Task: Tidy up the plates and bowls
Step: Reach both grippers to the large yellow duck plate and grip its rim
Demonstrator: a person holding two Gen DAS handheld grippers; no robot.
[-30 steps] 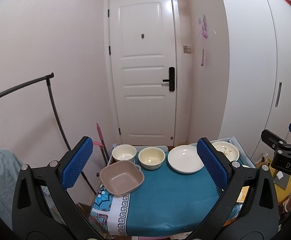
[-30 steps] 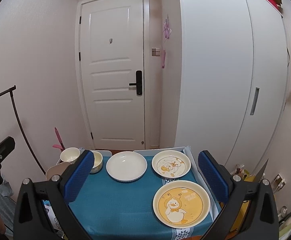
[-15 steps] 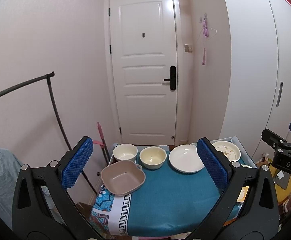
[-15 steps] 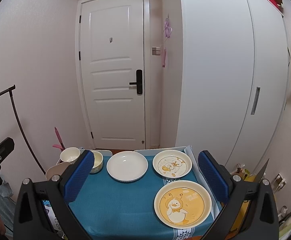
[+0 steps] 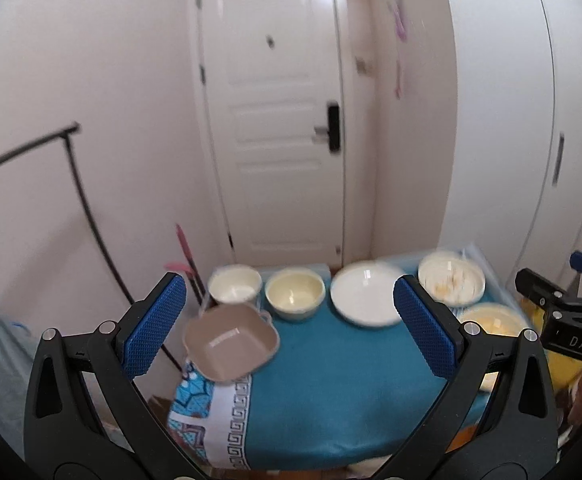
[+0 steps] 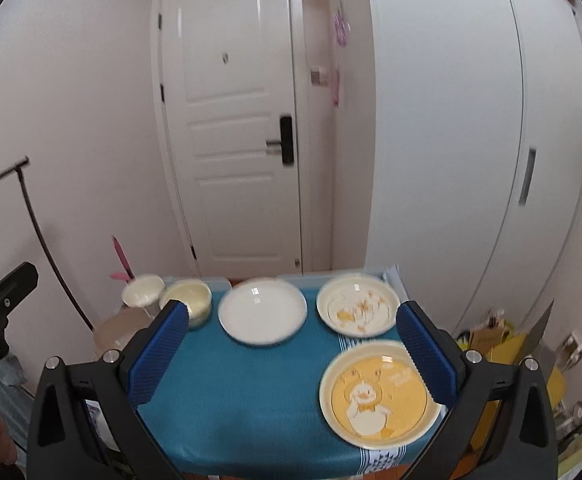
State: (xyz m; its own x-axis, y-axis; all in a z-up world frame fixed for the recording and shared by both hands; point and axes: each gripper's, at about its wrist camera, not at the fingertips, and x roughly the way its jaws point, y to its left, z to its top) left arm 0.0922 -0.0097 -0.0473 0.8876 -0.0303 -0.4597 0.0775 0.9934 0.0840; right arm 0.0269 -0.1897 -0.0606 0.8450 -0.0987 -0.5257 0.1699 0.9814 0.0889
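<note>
The left gripper (image 5: 289, 322) and the right gripper (image 6: 293, 354) both hang above a small table (image 6: 251, 396) draped in a teal cloth, each with its blue pads spread wide and nothing between them. On the table sit a brown square bowl (image 5: 231, 346) at the left edge, a white bowl (image 5: 235, 285), a cream bowl (image 5: 295, 294), a plain white plate (image 6: 262, 312), a white duck plate (image 6: 357, 306) and a yellow duck plate (image 6: 379, 394) nearest the right gripper. A white door (image 6: 231, 140) stands behind
</note>
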